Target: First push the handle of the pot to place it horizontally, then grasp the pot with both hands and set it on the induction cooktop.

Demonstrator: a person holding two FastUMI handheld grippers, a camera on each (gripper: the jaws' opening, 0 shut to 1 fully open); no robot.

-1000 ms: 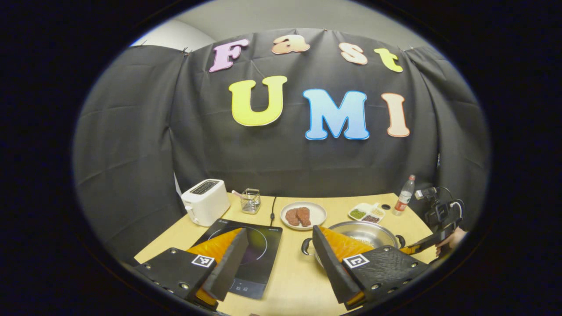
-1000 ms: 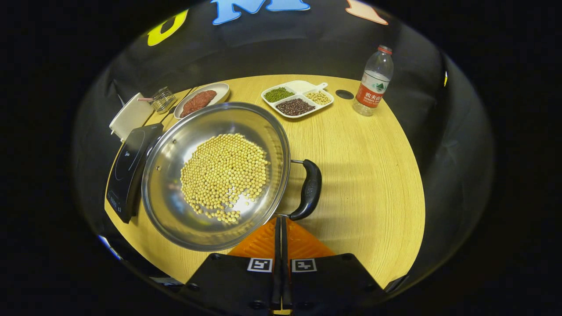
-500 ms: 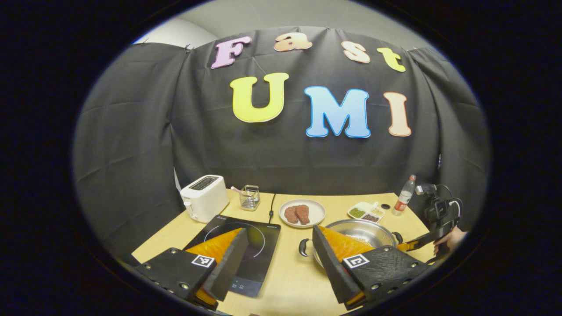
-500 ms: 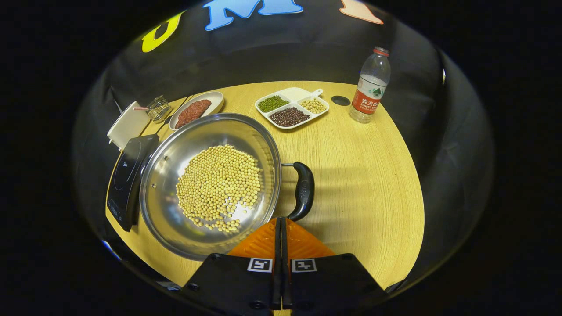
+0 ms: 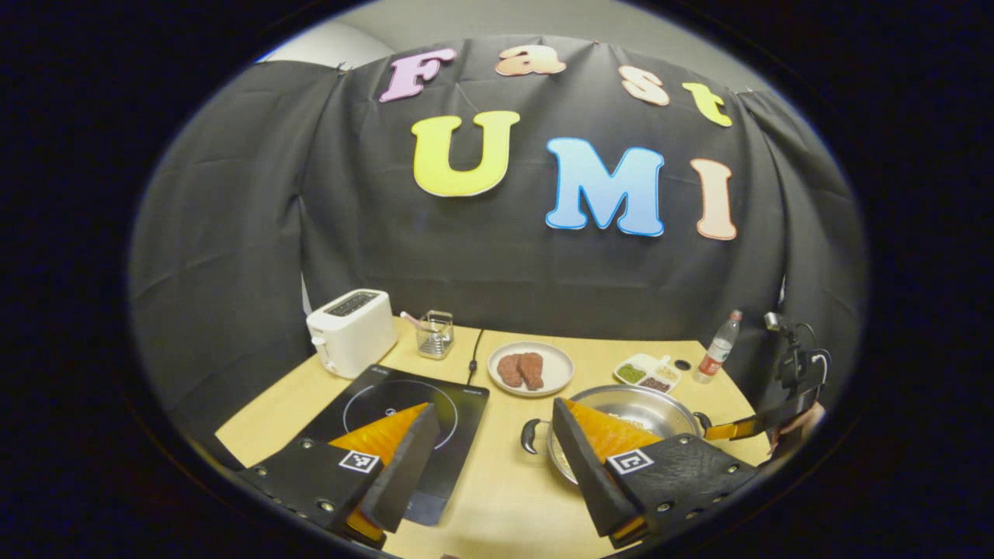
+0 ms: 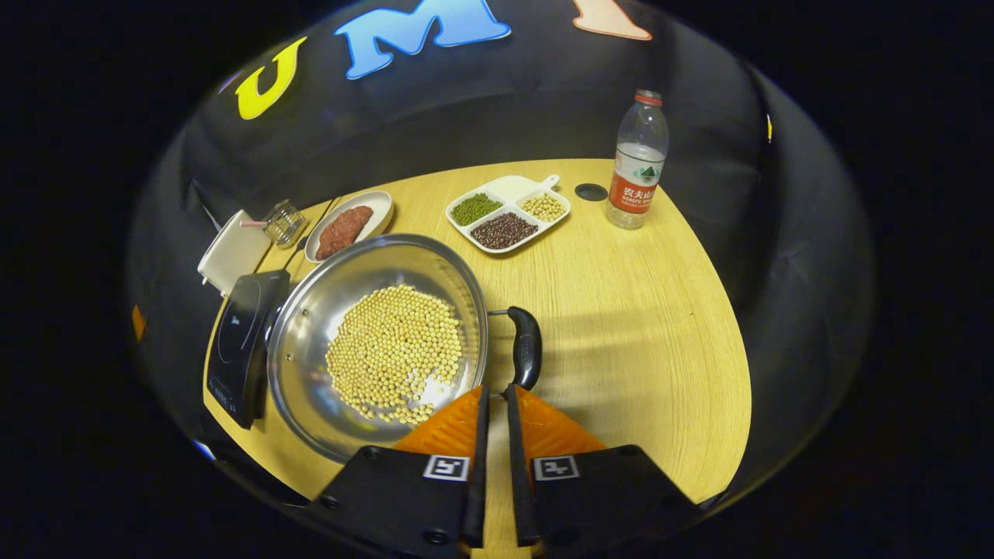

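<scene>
Two black loop handles, one at each side, are the holds on the wide stainless-steel pot of loose yellow beans, likely heavy and spill-prone, sitting just beside the black induction cooktop. Right gripper shows a narrow gap near one handle; left gripper gapes wide.

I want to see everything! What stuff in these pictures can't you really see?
- Left gripper view: the pot is partly hidden behind the left gripper's finger.
- Right gripper view: the induction cooktop is partly covered by the pot's rim; the toaster is small and dim at the edge.
- Right gripper: whether its fingertips touch the handle is unclear.
</scene>
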